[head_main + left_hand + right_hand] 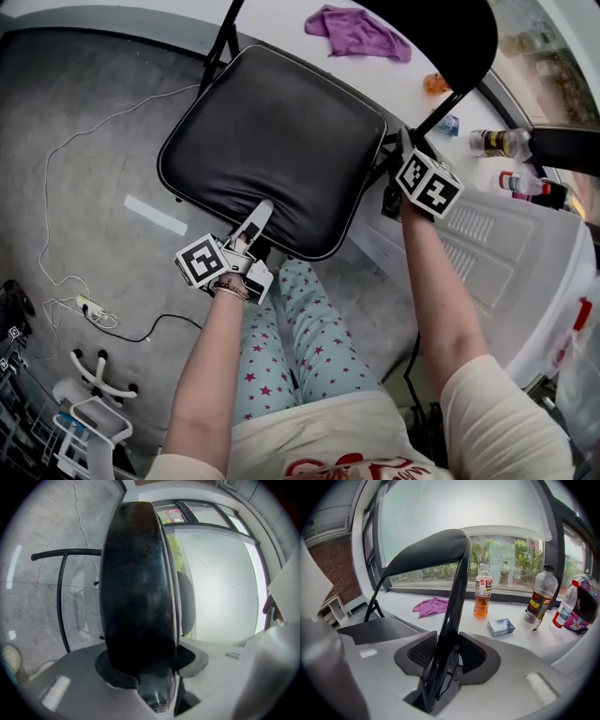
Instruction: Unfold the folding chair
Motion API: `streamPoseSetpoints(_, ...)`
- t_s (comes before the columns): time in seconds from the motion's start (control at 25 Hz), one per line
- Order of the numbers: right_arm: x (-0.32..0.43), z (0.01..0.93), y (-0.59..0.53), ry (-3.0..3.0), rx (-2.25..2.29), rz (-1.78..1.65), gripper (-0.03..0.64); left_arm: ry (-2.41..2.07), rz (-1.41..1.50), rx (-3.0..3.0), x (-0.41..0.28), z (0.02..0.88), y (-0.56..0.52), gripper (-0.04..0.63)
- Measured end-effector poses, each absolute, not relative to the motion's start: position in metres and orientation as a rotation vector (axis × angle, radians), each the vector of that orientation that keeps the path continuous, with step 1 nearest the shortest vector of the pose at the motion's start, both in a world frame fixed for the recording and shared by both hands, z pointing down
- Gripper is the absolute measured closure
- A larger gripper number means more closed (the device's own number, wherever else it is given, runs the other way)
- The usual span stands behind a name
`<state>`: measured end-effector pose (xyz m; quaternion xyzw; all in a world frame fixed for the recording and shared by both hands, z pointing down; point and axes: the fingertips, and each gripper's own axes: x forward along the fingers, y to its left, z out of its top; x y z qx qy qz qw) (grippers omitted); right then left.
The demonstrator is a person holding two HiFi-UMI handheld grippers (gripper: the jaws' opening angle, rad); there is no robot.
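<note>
The left gripper (140, 665) has its pale grey fingers clamped on the front edge of the black, glossy padded seat (262, 150) of the folding chair (300, 112). The seat lies nearly flat over the grey concrete floor (84, 131), just ahead of the person's knees (295, 281), while the right gripper (443, 656) is closed with its ribbed dark pads on the slim black metal side tube (457, 592) that rises to the curved black backrest (426, 550). The unfolding looks almost finished; the next move probably calls for pressing the seat fully down, steadying the tube, then letting go.
</note>
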<state>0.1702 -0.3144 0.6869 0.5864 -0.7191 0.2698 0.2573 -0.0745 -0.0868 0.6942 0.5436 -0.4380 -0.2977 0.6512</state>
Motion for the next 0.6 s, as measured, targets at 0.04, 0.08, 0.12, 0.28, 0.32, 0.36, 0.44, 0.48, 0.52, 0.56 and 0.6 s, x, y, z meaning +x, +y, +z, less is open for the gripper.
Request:
streamPoseSetpoints(0.04,0.169,0.687,-0.309,-1.957,1.591,0.729,0.446,-0.99,-0.674,1.238,-0.076,0.697,-0.082,0.388)
streamPoseSetpoints(0.08,0.167,0.688,-0.304,-1.967,1.592,0.73,0.446,-0.988,-0.667,1.246,-0.078,0.7,-0.077,0.388)
streamPoseSetpoints(0.12,0.166,0.688,-0.299,-1.98,1.597,0.73,0.445,-0.988,-0.661,1.251,-0.079,0.704,-0.071,0.388)
streamPoseSetpoints(0.28,0.164,0.685,-0.281,-2.005,1.653,0.7,0.448,-0.976,-0.658,1.235,-0.081,0.717,-0.052,0.382)
streamPoseSetpoints(0.32,0.166,0.685,-0.274,-2.0,1.665,0.699,0.449,-0.97,-0.656,1.234,-0.08,0.718,-0.046,0.382)
streamPoseSetpoints(0.36,0.168,0.684,-0.269,-1.995,1.676,0.696,0.449,-0.962,-0.656,1.236,-0.079,0.72,-0.042,0.382)
streamPoseSetpoints(0.44,0.165,0.682,-0.268,-1.993,1.676,0.679,0.451,-0.942,-0.68,1.233,-0.081,0.72,-0.044,0.38)
streamPoseSetpoints(0.48,0.162,0.682,-0.269,-1.991,1.66,0.67,0.449,-0.934,-0.696,1.224,-0.082,0.72,-0.044,0.379)
streamPoseSetpoints(0.52,0.159,0.683,-0.267,-1.989,1.639,0.664,0.448,-0.934,-0.699,1.22,-0.083,0.722,-0.04,0.379)
streamPoseSetpoints(0.56,0.157,0.685,-0.264,-1.986,1.62,0.661,0.446,-0.938,-0.694,1.226,-0.084,0.726,-0.035,0.379)
streamPoseSetpoints(0.6,0.155,0.686,-0.261,-1.984,1.608,0.661,0.445,-0.942,-0.693,1.24,-0.085,0.728,-0.032,0.379)
